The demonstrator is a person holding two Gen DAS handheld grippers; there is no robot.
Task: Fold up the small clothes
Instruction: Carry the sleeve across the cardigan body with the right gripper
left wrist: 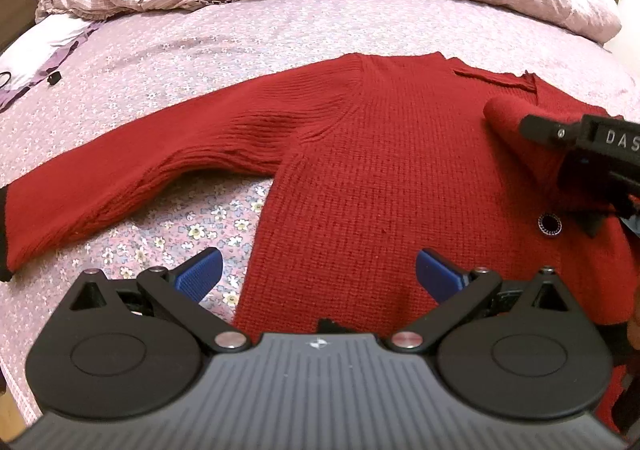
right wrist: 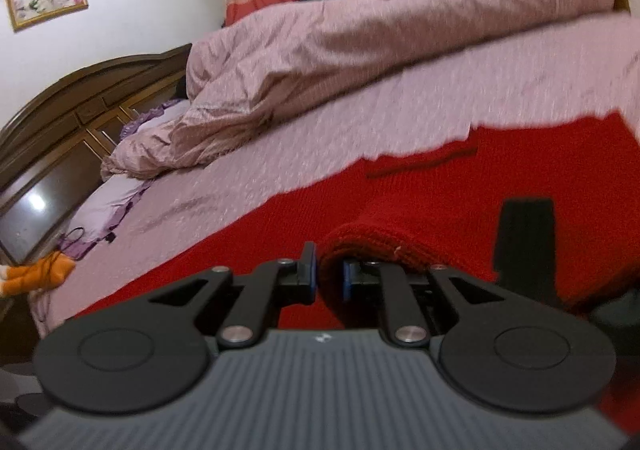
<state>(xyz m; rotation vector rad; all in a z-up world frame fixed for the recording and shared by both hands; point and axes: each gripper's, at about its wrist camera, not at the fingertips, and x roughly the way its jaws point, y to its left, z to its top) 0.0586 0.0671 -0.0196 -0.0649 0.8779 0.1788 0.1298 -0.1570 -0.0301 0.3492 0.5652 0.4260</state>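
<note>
A red knitted sweater [left wrist: 360, 153] is laid flat on the flowered bed sheet [left wrist: 224, 33], its body in the middle of the left wrist view and one sleeve [left wrist: 132, 169] stretched out to the left, ending in a dark cuff at the frame edge. The other sleeve [left wrist: 516, 121] is seen raised and doubled over the body on the right side, near a dark button [left wrist: 550, 224].

The left gripper [left wrist: 318, 274] is held wide open above the lower hem of the sweater, with nothing between its blue pads [left wrist: 200, 272]. The right gripper [right wrist: 327, 280] is nearly closed, and a fold of the red knit is pinched between its pads in the right wrist view.

The sweater is judged to be soft, limp and fairly light, with a ribbed knit that gives friction, so slipping is unlikely but stretching and sagging are to be expected when it is lifted by one point. Hold is best taken at firm edges: the cuff, the shoulder seam or the hem. The outstretched sleeve would be taken near the cuff and carried across the body.
</note>
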